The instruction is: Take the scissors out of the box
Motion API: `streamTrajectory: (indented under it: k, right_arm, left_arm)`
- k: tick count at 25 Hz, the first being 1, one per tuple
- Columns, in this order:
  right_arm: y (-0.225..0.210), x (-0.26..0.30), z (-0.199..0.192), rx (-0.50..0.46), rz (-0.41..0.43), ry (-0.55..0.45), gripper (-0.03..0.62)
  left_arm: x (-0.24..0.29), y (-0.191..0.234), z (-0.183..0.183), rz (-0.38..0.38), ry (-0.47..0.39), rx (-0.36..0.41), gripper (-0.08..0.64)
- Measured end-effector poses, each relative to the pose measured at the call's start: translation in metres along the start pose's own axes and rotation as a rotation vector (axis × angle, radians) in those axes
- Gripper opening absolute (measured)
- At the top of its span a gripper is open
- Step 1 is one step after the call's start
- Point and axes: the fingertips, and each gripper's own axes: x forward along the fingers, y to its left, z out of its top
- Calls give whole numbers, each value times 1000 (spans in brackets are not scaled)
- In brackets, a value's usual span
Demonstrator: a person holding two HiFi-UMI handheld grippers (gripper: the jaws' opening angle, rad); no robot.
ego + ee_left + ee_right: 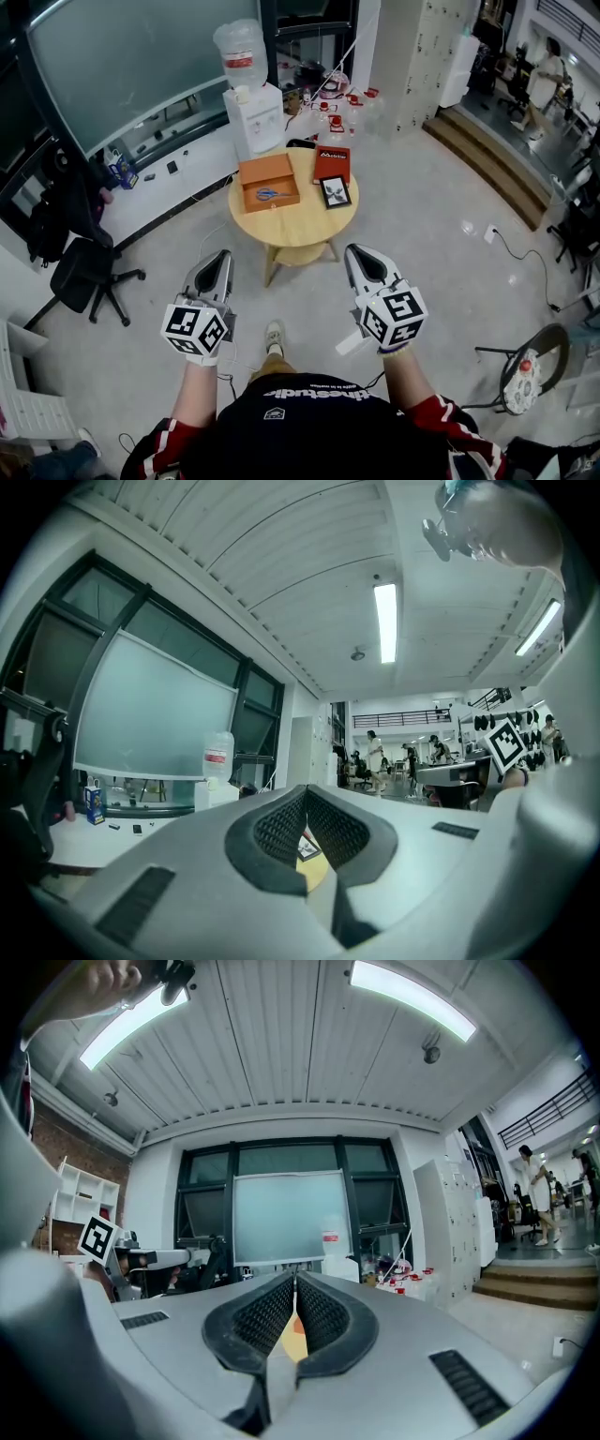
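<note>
An open orange box (269, 182) lies on the left part of a round wooden table (300, 232), with blue-handled scissors (267, 193) inside it. My left gripper (220, 253) and right gripper (361, 248) hover side by side over the floor, short of the table's near edge, and point toward it. Both are shut and hold nothing. In the left gripper view the shut jaws (306, 789) leave only a sliver of the table (317, 876) in sight. The right gripper view shows its jaws (295, 1279) shut too; the box is hidden there.
A red book (331, 163) and a small framed picture (335, 191) share the table's right half. A water dispenser (253, 103) stands behind the table. A black office chair (84, 272) is at the left, another chair (525, 370) at the right, and steps (487, 159) at the back right.
</note>
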Motion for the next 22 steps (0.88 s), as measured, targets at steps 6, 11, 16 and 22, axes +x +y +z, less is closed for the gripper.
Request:
streamTrajectory:
  k: [6,11,16,22]
  right_arm:
    - [0,17,0,-1,18,10,28]
    - [-2,36,8,-12,32,14,28]
    - [-14,54,22,-25,17,18,28]
    - [-36,74,30,-24,-7,31,28]
  left_arm:
    - [7,14,1,14,-9,-6,18]
    - [21,28,5,24,-19,-14,18]
    - [48,40,14,8,-28,-19,18]
    - [87,54,17,-9,-42,-33,18]
